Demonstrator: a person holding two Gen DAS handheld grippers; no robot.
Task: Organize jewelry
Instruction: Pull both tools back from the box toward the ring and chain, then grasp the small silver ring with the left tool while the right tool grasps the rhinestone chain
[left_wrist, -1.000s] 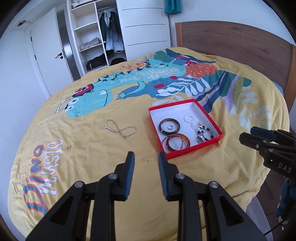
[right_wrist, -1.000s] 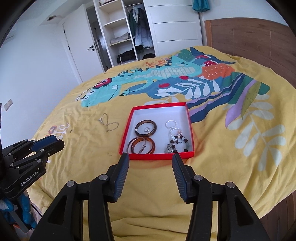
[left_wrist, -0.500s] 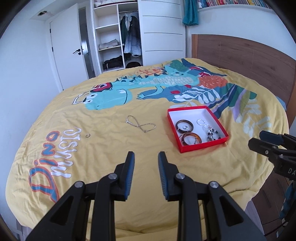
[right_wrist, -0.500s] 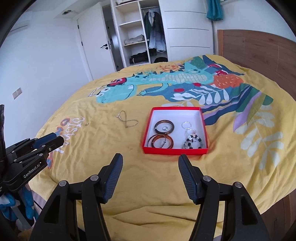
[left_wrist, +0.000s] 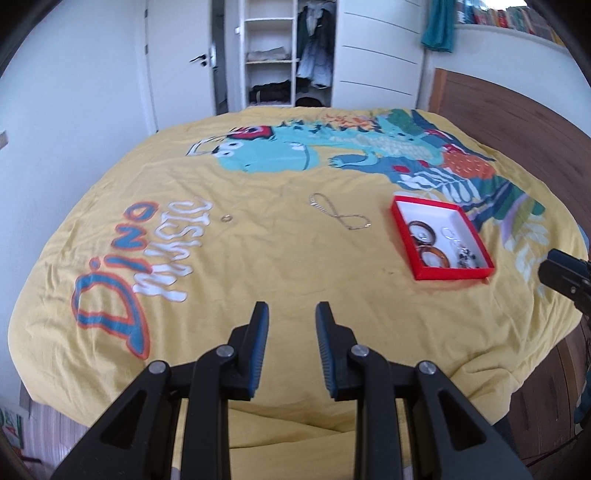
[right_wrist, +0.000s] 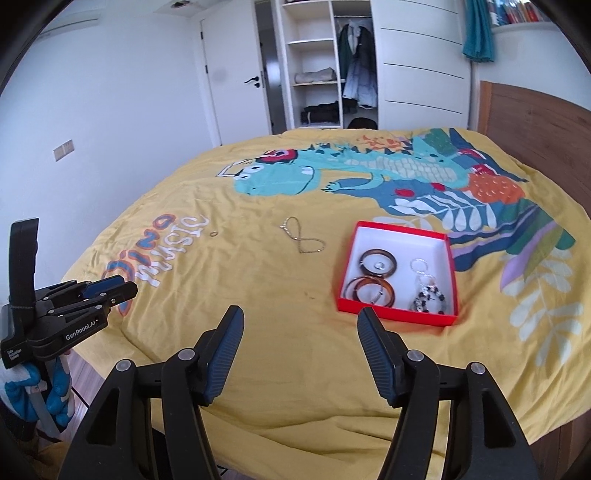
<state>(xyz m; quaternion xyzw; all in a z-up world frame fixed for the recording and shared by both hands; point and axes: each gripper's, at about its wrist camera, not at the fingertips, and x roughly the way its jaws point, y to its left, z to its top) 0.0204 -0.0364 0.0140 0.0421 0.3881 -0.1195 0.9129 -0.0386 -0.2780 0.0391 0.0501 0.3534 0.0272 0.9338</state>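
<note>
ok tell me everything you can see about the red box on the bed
The red box is a shallow, lidless square tray, seemingly cardboard, red walls around a white floor. It lies flat on the yellow bedspread, right of the loose chain. Inside lie two brown bangles, small silver rings and a black-and-white beaded piece. Neither gripper touches it.

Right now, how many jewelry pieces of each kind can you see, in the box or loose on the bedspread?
Brown bangles, in the red box: 2
Small rings: 2, one inside the upper bangle, one loose on the bedspread
Chain necklace, loose: 1
Silver hoop, in box: 1
Black and white beaded bracelet, in box: 1
Total: 7
</note>
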